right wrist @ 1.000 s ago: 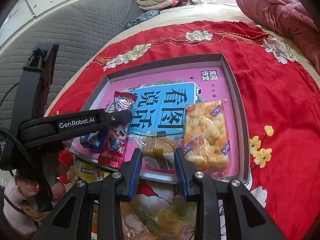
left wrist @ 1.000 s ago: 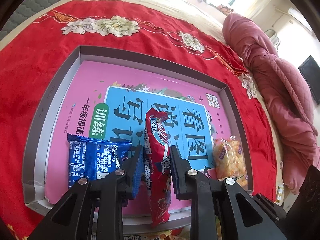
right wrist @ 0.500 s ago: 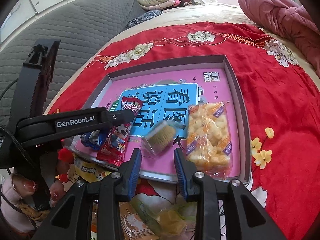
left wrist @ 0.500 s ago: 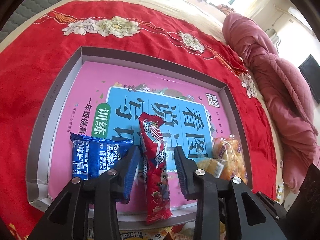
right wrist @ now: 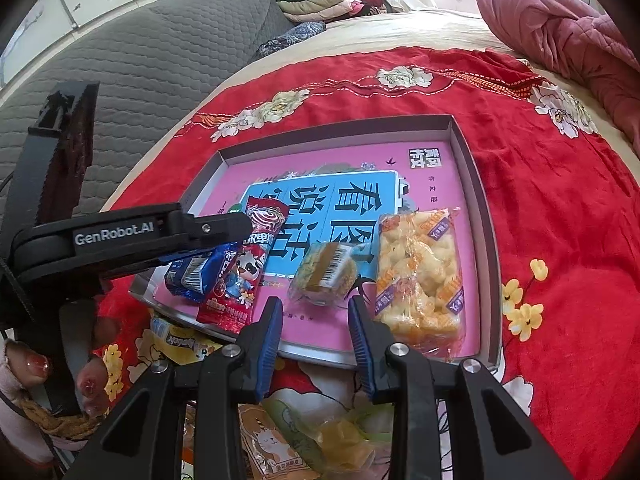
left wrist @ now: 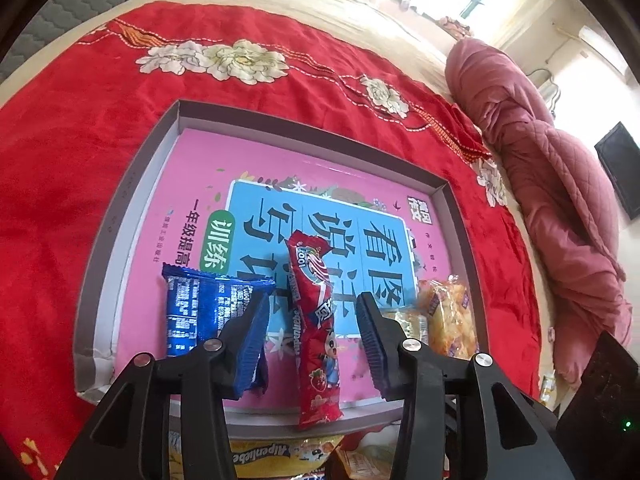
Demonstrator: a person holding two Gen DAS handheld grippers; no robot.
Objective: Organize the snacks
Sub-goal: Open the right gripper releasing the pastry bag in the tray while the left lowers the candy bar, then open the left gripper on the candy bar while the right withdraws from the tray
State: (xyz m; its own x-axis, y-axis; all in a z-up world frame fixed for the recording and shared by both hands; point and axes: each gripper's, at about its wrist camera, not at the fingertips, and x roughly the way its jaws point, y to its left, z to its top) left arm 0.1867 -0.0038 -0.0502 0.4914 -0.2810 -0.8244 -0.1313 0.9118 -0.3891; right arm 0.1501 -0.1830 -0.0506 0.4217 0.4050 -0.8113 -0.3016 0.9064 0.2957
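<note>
A shallow grey box (left wrist: pixel 132 184) with a pink book inside lies on the red blanket. In it lie a blue packet (left wrist: pixel 200 304), a long red packet (left wrist: pixel 316 332), a small clear-wrapped round snack (right wrist: pixel 324 276) and a yellow puff bag (right wrist: pixel 420 276). My left gripper (left wrist: pixel 310 304) is open, its fingers on either side of the red packet, apart from it. My right gripper (right wrist: pixel 314 308) is open and empty, just short of the round snack. The box (right wrist: pixel 480 216) and the red packet (right wrist: pixel 244 272) also show in the right wrist view.
Loose snack packets (right wrist: pixel 280 440) lie on the blanket in front of the box's near edge. A pink quilt (left wrist: pixel 560 184) is bunched at the right. A grey padded headboard (right wrist: pixel 140 64) stands at the left. The left hand's gripper body (right wrist: pixel 120 240) reaches over the box's left corner.
My left gripper has let go of the red packet, which now lies in the box. My right gripper has released the round snack into the box and drawn back.
</note>
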